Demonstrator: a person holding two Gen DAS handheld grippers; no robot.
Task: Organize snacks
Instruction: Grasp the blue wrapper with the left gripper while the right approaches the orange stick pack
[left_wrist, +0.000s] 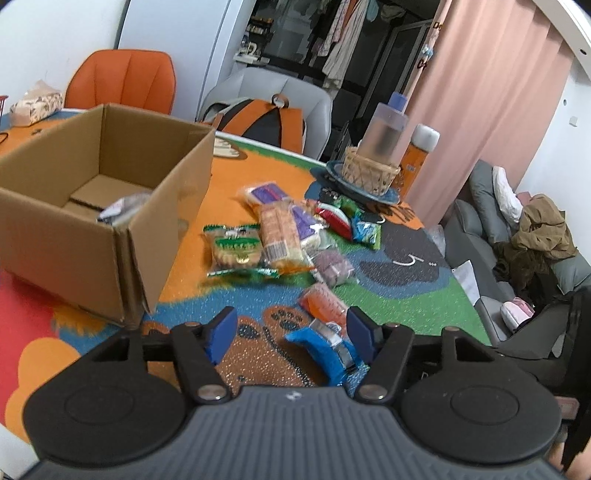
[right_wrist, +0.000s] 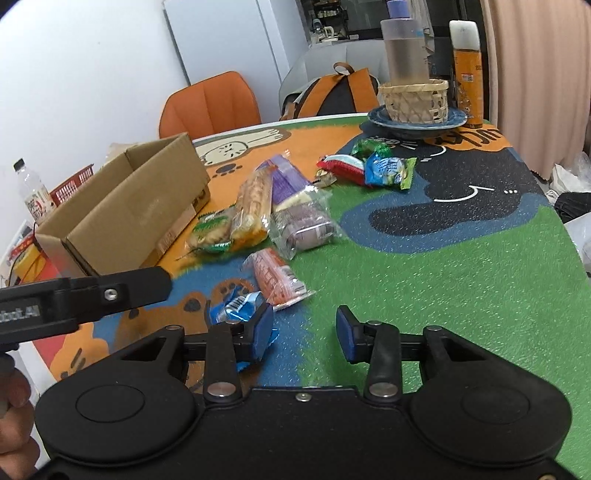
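The left wrist view shows the left hand-held gripper (left_wrist: 291, 334) spread wide around the blue snack packet (left_wrist: 325, 352) on the worktop (left_wrist: 406, 295), not pinching it. The right hand-held gripper (right_wrist: 304, 332) is spread too, empty, its finger (right_wrist: 263, 326) over this packet; both could collide. The slippery wrapper may slide away from the cardboard box (left_wrist: 74, 221).

Left wrist view sat low over the table's near edge, facing the cardboard box (left_wrist: 85, 206) and chairs. Right wrist view looked from further right, slightly higher. Both shared the snack pile (left_wrist: 273, 232) (right_wrist: 258, 214) and wicker basket (left_wrist: 369, 170) (right_wrist: 415, 99).
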